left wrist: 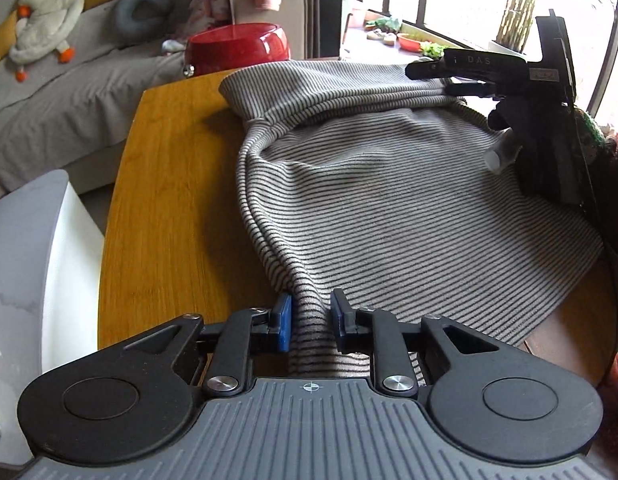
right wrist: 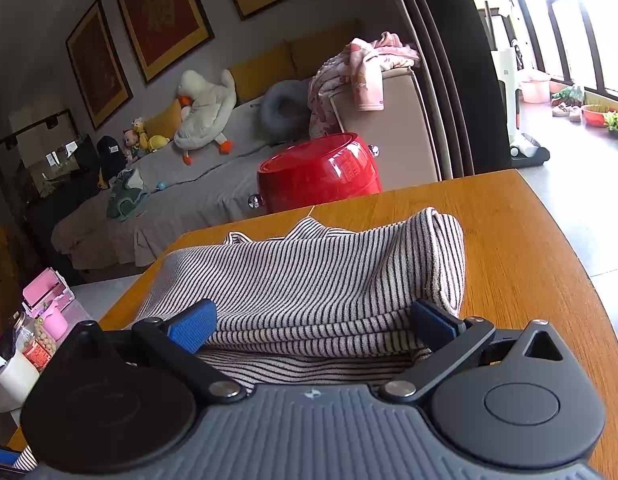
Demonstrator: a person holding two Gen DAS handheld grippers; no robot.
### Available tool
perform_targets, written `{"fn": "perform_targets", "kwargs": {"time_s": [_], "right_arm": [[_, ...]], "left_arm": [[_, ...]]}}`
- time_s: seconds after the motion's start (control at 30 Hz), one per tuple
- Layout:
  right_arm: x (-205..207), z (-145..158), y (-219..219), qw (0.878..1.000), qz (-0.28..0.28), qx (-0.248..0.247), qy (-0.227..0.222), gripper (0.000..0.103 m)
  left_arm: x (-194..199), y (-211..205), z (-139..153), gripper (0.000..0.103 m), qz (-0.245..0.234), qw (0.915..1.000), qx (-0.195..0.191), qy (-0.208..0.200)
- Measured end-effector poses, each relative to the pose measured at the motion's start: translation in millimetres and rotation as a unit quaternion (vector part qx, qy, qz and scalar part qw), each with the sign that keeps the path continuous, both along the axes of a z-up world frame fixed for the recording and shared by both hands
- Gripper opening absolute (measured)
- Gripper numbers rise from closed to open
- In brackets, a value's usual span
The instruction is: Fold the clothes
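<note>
A grey striped garment lies partly folded on the wooden table. My left gripper is shut on a bunched fold at the garment's near edge, blue pads pinching the cloth. My right gripper shows in the left wrist view at the far right, its fingers around the garment's stacked far edge. In the right wrist view the right gripper stands wide open, with folded layers of the garment lying between its blue pads. The pads do not press the cloth.
A red tub stands beyond the table's far edge, also in the right wrist view. A grey sofa with a plush duck lies behind. Pink containers sit at the left. The table has bare wood at the right.
</note>
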State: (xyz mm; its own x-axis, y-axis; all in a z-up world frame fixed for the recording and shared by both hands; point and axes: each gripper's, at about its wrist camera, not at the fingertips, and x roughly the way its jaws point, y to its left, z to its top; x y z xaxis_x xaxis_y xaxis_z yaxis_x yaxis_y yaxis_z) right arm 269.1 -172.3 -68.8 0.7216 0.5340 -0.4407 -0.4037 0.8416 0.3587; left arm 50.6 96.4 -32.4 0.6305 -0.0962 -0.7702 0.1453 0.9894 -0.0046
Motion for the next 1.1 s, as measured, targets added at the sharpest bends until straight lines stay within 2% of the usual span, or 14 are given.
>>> {"fn": "perform_targets", "kwargs": {"time_s": [0.1,0.2,0.27,0.37,0.57,0.7,0.8,0.9,1.0,1.1], "right_arm": [[1.1,-1.2,-0.3,1.000,0.000,0.002,0.000,0.103],[0.9,-1.9,-0.2,1.000,0.000,0.003,0.000,0.103],[0.6,-2.3,-0.1,1.000,0.000,0.004,0.000,0.103],[-1.0,-2.3,-0.3,1.000,-0.001,0.005,0.000,0.103],[-0.7,-2.3,-1.9,1.000,-0.001,0.010,0.001,0.103],[-0.5,-2.4,-1.9,1.000,0.000,0.012,0.002,0.103],[0.3,-2.0,-2.4,1.000,0.000,0.012,0.002,0.103],[0.9,-2.3,-2.3,1.000,0.000,0.012,0.002,0.103],[0.7,-1.9,-2.5,1.000,0.000,0.010,0.003,0.103],[1.0,-1.8,-2.3,1.000,0.000,0.009,0.004,0.103]], "left_arm": [[-1.5,1.9,-0.9,0.032,0.004,1.0000,-0.004,0.004],[-6.2,-3.0,6.6,0.012,-0.006,0.9998,0.011,-0.018],[-9.8,-7.0,15.0,0.011,-0.016,0.9988,0.023,-0.040],[-16.4,-6.2,34.8,0.010,-0.020,0.9973,0.021,-0.067],[-28.1,-2.0,45.5,0.011,-0.009,0.9971,0.025,-0.071],[-28.4,-1.7,56.4,0.011,-0.008,0.9958,0.015,-0.089],[-25.1,-1.8,68.3,0.014,-0.010,0.9939,0.003,-0.110],[-10.8,-9.3,70.2,0.026,-0.021,0.9928,-0.014,-0.118],[14.3,-20.8,60.2,0.037,-0.037,0.9930,-0.036,-0.106],[41.6,-32.2,46.9,0.038,-0.050,0.9937,-0.050,-0.087]]}}
